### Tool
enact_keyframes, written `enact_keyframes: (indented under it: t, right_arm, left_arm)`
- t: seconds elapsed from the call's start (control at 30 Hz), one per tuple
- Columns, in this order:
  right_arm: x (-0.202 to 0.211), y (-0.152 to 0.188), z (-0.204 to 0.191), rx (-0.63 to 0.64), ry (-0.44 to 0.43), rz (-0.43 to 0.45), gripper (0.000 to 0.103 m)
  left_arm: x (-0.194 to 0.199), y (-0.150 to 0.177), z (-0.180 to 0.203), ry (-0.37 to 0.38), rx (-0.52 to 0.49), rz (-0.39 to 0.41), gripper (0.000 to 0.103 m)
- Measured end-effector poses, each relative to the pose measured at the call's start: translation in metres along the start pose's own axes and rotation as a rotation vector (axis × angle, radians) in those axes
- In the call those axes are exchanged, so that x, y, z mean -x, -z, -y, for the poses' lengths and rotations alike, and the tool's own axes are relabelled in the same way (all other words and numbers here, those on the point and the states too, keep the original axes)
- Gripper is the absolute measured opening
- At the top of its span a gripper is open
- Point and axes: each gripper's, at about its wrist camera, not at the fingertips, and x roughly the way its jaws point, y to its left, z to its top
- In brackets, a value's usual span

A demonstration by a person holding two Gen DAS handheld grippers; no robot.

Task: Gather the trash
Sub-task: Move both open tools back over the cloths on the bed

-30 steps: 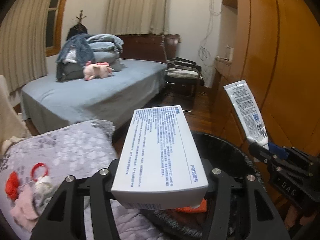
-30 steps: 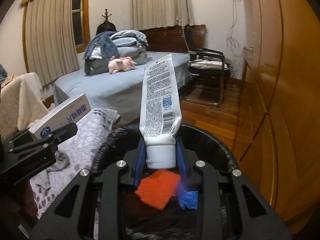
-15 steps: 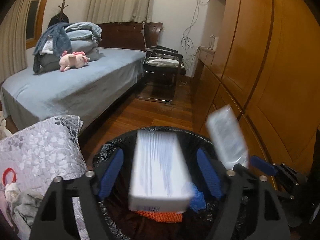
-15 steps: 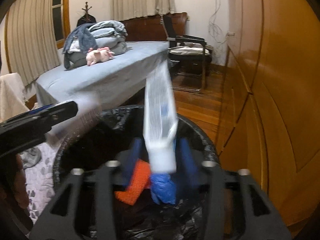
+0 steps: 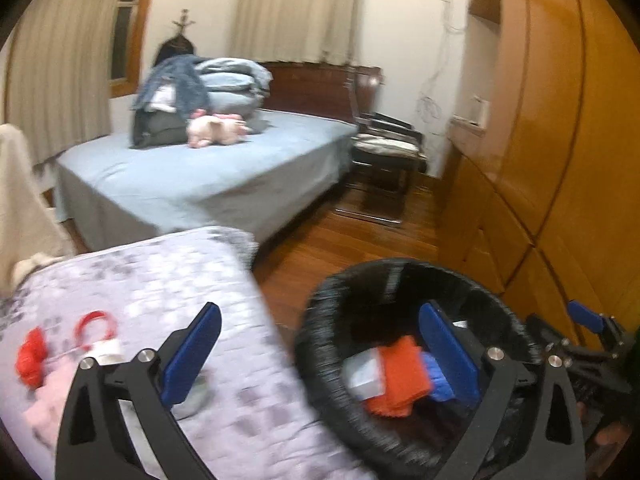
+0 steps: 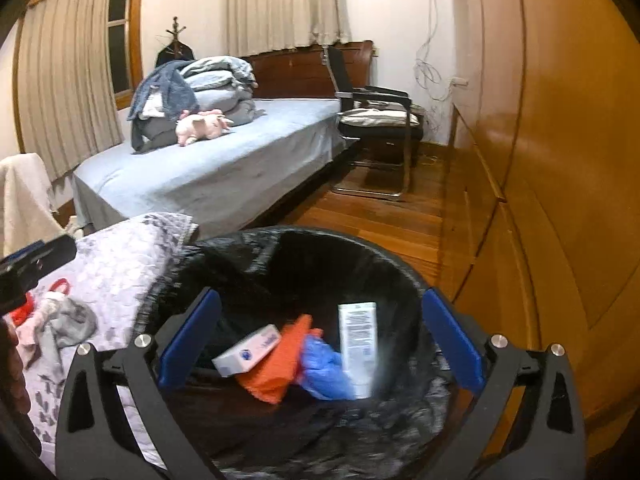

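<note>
A black-lined trash bin (image 6: 304, 248) stands below my right gripper (image 6: 320, 340), which is open and empty over it. Inside lie a white box (image 6: 248, 350), a white tube (image 6: 358, 344), an orange cloth (image 6: 280, 360) and a blue crumpled piece (image 6: 324, 368). My left gripper (image 5: 320, 356) is open and empty, straddling the bin's left rim (image 5: 316, 312) and the grey patterned quilt (image 5: 160, 276). The box (image 5: 362, 372) and orange cloth (image 5: 402, 376) show in the left wrist view too. The right gripper shows at the left view's right edge (image 5: 584, 340).
On the quilt lie a red ring (image 5: 96, 326), red yarn (image 5: 30, 360) and small clothes (image 6: 68, 320). A blue bed (image 6: 208, 168) with bedding and a pink plush toy (image 6: 200, 126) is behind. A chair (image 6: 380, 120) stands at the back. Wooden wardrobes (image 6: 560, 160) line the right.
Both grippers opened over the bin. The white box dropped from the left one and the tube from the right one; both now lie in the bin. The left gripper swung left toward the quilt.
</note>
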Motion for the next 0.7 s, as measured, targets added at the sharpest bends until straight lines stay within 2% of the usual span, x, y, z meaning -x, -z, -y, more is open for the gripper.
enact_keyframes:
  t: [0.37, 0.7]
  right_arm:
    - [0.005, -0.002, -0.099, 0.095, -0.174, 0.005, 0.098]
    - [0.006, 0.009, -0.179, 0.179, -0.3, -0.01, 0.098]
  left_arm:
    - [0.064, 0.04, -0.109, -0.26, 0.077, 0.015, 0.097]
    - [0.087, 0.077, -0.17, -0.389, 0.149, -0.022, 0.097]
